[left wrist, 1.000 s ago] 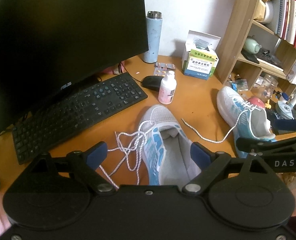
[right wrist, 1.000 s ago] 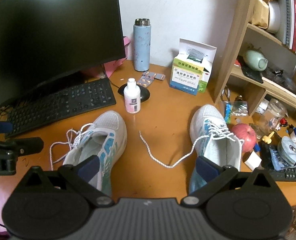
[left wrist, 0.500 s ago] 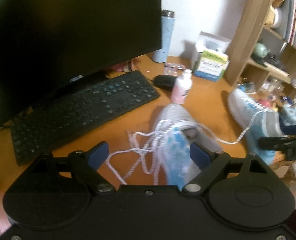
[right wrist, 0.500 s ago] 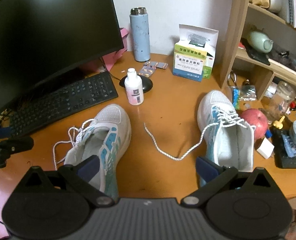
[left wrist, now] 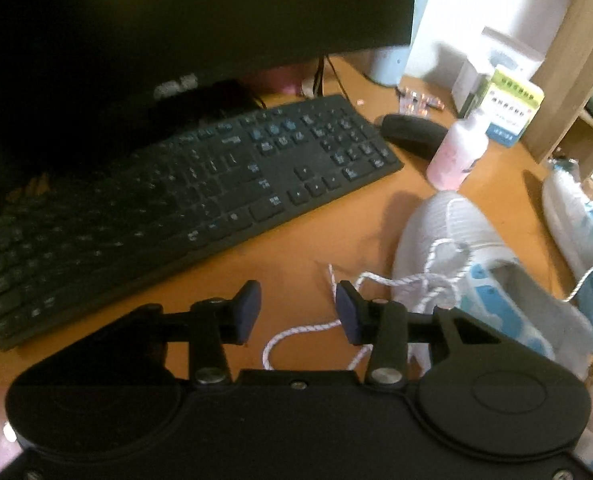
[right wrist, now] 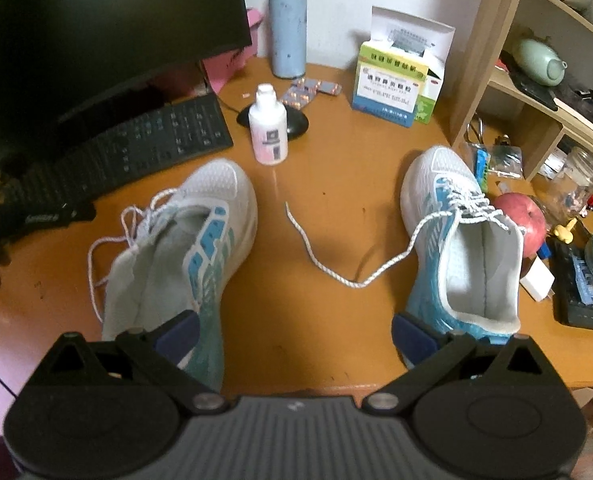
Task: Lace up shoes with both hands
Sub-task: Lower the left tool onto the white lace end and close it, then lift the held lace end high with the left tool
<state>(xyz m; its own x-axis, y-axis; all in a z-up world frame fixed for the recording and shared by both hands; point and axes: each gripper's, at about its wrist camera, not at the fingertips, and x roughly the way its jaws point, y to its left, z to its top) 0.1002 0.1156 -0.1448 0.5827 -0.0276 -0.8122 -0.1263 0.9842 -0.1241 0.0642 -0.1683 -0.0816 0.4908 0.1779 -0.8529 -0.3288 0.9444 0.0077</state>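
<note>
Left wrist view: the left gripper (left wrist: 298, 312) is shown nearest, its fingers partly spread with nothing pinched, low over the desk (left wrist: 280, 248) above a loose lace (left wrist: 296, 330) trailing from the left shoe (left wrist: 476, 280), seemingly lined up to catch it. In the right wrist view, the right gripper (right wrist: 294, 336) is held spread wide and empty between both shoes. The right shoe (right wrist: 456, 240) is seen threaded, one lace end (right wrist: 336, 268) trailing untied across the desk. Beyond, a keyboard (left wrist: 168, 200), bottle (right wrist: 268, 128) and apple (right wrist: 522, 222) crowd the space.
</note>
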